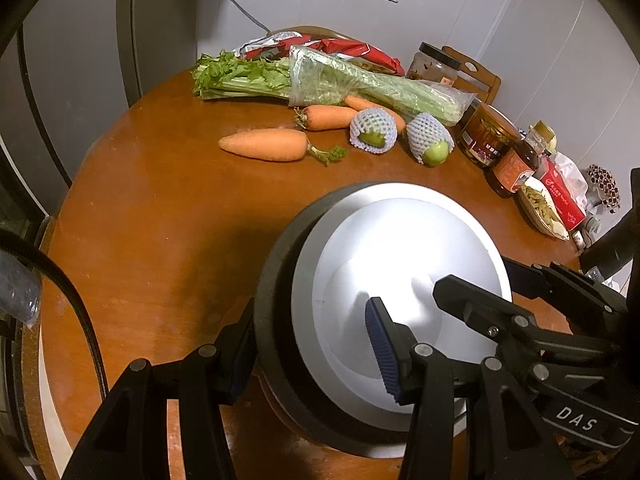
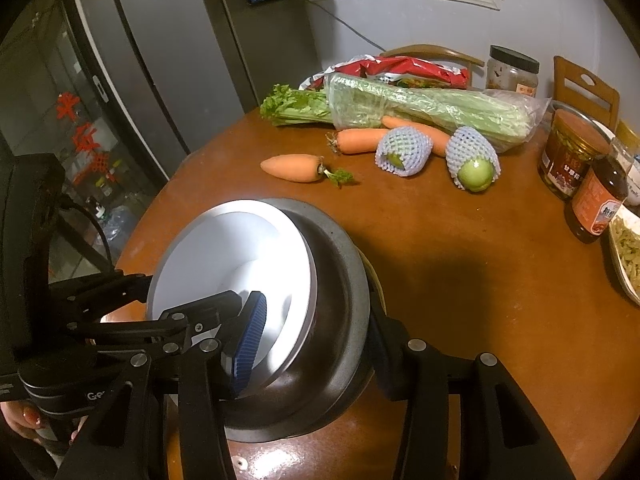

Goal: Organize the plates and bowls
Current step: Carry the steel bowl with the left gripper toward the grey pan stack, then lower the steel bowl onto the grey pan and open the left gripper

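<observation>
1. A grey refrigerator (image 2: 160,60) and a pale wall (image 1: 480,20) are seen behind the work area; the refrigerator stands beyond the table's far left edge.
2. A round brown wooden table (image 1: 160,240) is noted. Its curved rim is visible on the left and near sides. Bare wood lies open between the bowls and the vegetables, and to the right as far as the jars.
3. A dark bowl (image 1: 276,280) is found near the table's near edge, well apart from the food.
4. A white bowl (image 1: 400,240) is nested inside the dark bowl, tilted and set off-centre against one side.
5. The left gripper (image 1: 308,344) is placed astride the walls of both bowls, one finger outside the dark bowl, the blue pad inside the white one. Whether it is clamped cannot be told.
6. The right gripper (image 2: 316,332) is placed likewise on the opposite side. Its pressure cannot be told either.
7. A bagged celery bunch (image 1: 340,76) lies across the far side, with a red packet (image 1: 360,50) behind it.
8. Three carrots (image 1: 264,144) lie in front of the celery.
9. Two netted green fruits (image 1: 376,130) lie just beside the carrots.
10. Jars (image 1: 486,136) and a bottle (image 1: 516,164) are grouped along the right edge.
</observation>
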Available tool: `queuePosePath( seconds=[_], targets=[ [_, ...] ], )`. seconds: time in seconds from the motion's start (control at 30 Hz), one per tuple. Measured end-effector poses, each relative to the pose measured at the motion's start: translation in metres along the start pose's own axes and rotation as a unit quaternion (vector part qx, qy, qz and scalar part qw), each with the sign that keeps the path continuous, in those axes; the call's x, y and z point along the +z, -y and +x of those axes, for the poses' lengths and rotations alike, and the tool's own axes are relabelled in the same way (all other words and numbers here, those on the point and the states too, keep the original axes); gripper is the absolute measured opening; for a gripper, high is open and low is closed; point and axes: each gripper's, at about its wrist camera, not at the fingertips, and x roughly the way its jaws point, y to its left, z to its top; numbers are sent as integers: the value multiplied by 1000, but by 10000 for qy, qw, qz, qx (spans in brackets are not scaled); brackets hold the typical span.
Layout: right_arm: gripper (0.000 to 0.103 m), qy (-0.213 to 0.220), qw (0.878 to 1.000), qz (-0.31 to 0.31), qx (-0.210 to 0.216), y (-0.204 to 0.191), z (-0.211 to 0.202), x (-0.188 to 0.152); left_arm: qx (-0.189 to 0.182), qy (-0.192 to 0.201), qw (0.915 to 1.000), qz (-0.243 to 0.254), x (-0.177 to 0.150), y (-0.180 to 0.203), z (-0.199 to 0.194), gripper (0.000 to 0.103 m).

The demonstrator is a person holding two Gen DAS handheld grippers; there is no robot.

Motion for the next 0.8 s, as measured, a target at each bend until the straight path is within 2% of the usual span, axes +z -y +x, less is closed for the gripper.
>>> queuePosePath(
  seconds=[0.8],
  targets=[
    [56, 184, 9982, -393, -410, -12, -1, 0, 36, 236, 9997, 34, -4, -6, -10, 52]
  ],
)
